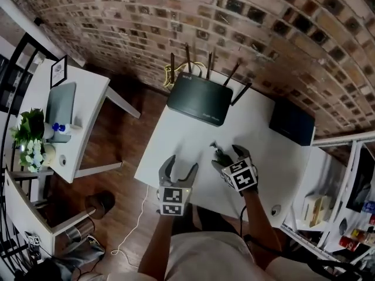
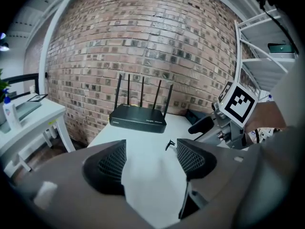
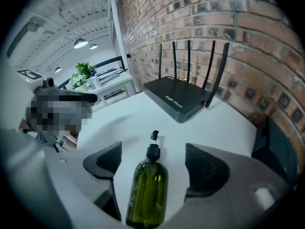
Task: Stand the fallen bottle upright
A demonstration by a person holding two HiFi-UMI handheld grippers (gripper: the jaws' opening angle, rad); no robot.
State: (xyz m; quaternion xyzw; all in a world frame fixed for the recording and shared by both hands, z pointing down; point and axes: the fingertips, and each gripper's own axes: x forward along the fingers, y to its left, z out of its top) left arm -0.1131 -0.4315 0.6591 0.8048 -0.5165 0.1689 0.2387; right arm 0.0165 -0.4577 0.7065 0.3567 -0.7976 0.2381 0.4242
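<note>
Olive-green pump bottle [image 3: 147,194] lies on its side mid-desk [image 1: 176,139], nearer the front edge, pump toward the far edge; fill level unreadable. Right claw [image 3: 155,160] open, straddling it, pads clear. Left claw [image 2: 151,157] open, empty, alongside.

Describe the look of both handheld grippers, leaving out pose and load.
Both the left gripper and right gripper have grey bodies with two dark, wedge-shaped jaws faced in cross-hatched pads. Each carries a white cube with black square markers. The person wears a light top.
</note>
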